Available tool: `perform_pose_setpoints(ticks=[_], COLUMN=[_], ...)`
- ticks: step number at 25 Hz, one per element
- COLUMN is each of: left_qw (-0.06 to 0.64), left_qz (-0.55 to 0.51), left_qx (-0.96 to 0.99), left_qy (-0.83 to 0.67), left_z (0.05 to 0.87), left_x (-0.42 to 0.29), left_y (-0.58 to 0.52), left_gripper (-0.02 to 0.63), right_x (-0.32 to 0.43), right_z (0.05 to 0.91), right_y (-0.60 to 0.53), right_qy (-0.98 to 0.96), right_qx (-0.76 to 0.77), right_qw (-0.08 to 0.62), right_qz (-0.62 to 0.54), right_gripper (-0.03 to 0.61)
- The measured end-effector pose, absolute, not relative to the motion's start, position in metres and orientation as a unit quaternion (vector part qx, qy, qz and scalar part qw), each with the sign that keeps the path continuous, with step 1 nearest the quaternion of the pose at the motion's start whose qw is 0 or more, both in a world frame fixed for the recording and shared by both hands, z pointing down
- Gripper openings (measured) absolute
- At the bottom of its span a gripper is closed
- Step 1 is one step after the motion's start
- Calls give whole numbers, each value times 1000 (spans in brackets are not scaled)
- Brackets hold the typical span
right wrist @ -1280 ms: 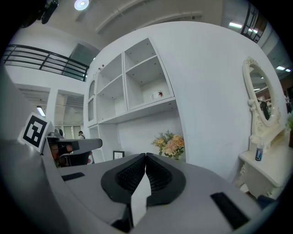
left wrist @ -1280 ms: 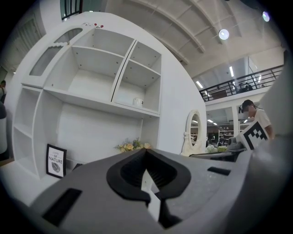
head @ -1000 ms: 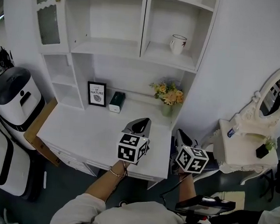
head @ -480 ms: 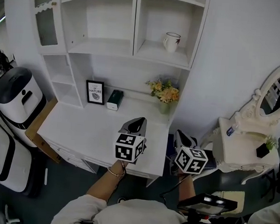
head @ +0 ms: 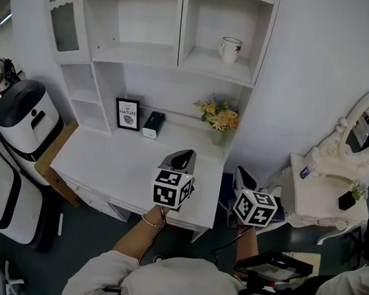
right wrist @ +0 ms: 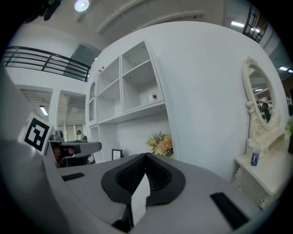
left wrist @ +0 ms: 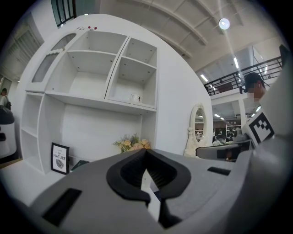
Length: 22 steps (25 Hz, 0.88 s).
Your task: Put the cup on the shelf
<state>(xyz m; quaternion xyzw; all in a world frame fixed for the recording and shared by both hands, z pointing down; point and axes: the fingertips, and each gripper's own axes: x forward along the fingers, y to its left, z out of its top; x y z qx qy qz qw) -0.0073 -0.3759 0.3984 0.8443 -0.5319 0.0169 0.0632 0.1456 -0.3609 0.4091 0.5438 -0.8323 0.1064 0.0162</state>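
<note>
A white cup (head: pixel 230 49) with a small red mark stands upright in the right compartment of the white shelf unit (head: pixel 178 60); it also shows small in the left gripper view (left wrist: pixel 135 98) and the right gripper view (right wrist: pixel 152 98). My left gripper (head: pixel 182 157) hovers shut and empty over the front of the white desk (head: pixel 107 163), far below the cup. My right gripper (head: pixel 241 176) is shut too, holding nothing, just off the desk's right front corner. Both sets of jaws meet tip to tip in their own views (left wrist: pixel 146 151) (right wrist: pixel 145 155).
On the desk's back edge stand a framed picture (head: pixel 128 114), a dark green box (head: pixel 153 124) and a vase of flowers (head: pixel 217 117). White machines (head: pixel 24 121) stand at the left. A small ornate table with an oval mirror (head: pixel 358 125) is on the right.
The view has shifted slightly, so shelf and desk sit a little differently in frame. Both grippers stay shut and low in front of the desk; the cup has not moved.
</note>
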Motion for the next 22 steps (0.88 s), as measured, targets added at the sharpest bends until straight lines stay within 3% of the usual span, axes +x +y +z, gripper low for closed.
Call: perform_pose_setpoints(ticks=[22], left_qw=[66], left_qz=[14], left_qx=[839], left_qy=[-540], left_z=[398], left_x=[-27], left_y=[-385], left_gripper=[8], right_x=[136], right_z=[411], right_y=[-374], right_qy=[-832], right_qx=[544], right_qw=[22], right_qz=[103], right_gripper=[21])
